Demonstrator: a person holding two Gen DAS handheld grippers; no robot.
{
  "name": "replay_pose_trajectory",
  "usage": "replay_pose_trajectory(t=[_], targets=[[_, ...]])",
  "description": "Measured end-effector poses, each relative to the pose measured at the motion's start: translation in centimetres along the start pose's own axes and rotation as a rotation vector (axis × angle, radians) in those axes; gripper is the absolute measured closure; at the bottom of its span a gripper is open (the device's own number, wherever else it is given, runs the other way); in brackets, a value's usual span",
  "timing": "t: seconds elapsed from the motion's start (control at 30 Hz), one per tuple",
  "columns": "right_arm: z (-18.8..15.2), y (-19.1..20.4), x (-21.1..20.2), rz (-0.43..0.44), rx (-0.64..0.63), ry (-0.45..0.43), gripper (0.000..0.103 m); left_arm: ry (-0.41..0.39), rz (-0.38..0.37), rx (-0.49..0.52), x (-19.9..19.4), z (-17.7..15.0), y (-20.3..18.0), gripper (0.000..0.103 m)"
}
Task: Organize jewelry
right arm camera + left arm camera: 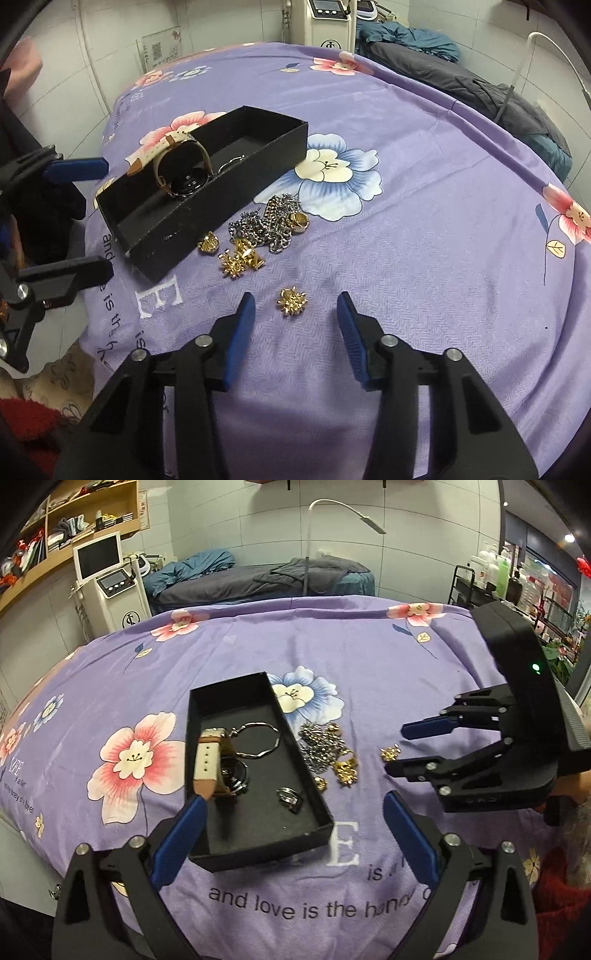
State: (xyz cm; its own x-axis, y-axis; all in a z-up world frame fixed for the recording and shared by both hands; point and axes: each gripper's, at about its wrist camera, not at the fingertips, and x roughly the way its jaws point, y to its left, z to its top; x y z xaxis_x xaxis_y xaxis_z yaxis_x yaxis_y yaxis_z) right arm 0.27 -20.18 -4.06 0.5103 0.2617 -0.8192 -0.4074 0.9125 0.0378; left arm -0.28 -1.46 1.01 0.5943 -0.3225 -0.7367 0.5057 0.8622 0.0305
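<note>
A purple floral bedsheet (424,229) covers a table, printed w/ pink and blue flowers and some text. On it sits an open black box (325,825), long and shallow. Inside the box: a watch (218,764) w/ a tan-and-white strap standing on edge, a thin wire bangle (258,740) leaning by it, and a small silver ring (290,799) on the dark lining.

Just beside the box's long wall lies loose jewelry: a heap of silver chain (264,225), a gold ring (298,221) touching the chain, and a few small gold pieces (242,258) clustered near the box (exact types too small to tell). One spiky gold brooch (291,301) lies apart from the cluster, closer to the camera.

The right gripper (295,308) points down at the sheet w/ its blue-padded fingers (245,314) spread partway, one either side of the brooch; the pads are not touching it and nothing is held. The left gripper (295,810) hovers at the near end of the box, fingers spread wide, empty, w/ one pad (184,834) near the watch strap's tip.

Behind: a treatment bed w/ grey-blue bedding (258,578).
</note>
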Motion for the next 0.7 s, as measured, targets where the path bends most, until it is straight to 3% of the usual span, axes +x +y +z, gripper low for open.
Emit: replay_pose_trajectory(t=[0.13, 0.17, 0.33, 0.37, 0.47, 0.57, 0.7], targets=[[-0.1, 0.0, 0.7, 0.002, -0.01, 0.006, 0.065, -0.015, -0.02, 0.05, -0.1, -0.1, -1.1, 0.024], [-0.1, 0.1, 0.8, 0.007, -0.016, 0.007, 0.07, -0.023, -0.028, 0.079, -0.1, 0.0, -1.5, 0.027], [-0.2, 0.3, 1.3, 0.015, -0.054, 0.001, 0.076, -0.029, -0.053, 0.233, 1.4, 0.9, -3.1, 0.036], [-0.2, 0.2, 1.3, 0.023, -0.053, 0.0, 0.082, -0.02, -0.061, 0.273, 2.0, 1.3, -3.3, 0.042], [-0.2, -0.5, 1.2, 0.041, -0.041, 0.003, 0.085, 0.012, -0.094, 0.369, 3.9, 2.6, -3.7, 0.05], [-0.4, -0.9, 1.0, 0.051, -0.027, 0.002, 0.085, 0.091, -0.168, 0.456, 6.1, 3.4, -4.5, 0.051], [-0.6, -1.4, 0.7, 0.049, -0.002, 0.002, 0.085, 0.166, -0.15, 0.498, 8.5, 3.2, -5.1, 0.056]])
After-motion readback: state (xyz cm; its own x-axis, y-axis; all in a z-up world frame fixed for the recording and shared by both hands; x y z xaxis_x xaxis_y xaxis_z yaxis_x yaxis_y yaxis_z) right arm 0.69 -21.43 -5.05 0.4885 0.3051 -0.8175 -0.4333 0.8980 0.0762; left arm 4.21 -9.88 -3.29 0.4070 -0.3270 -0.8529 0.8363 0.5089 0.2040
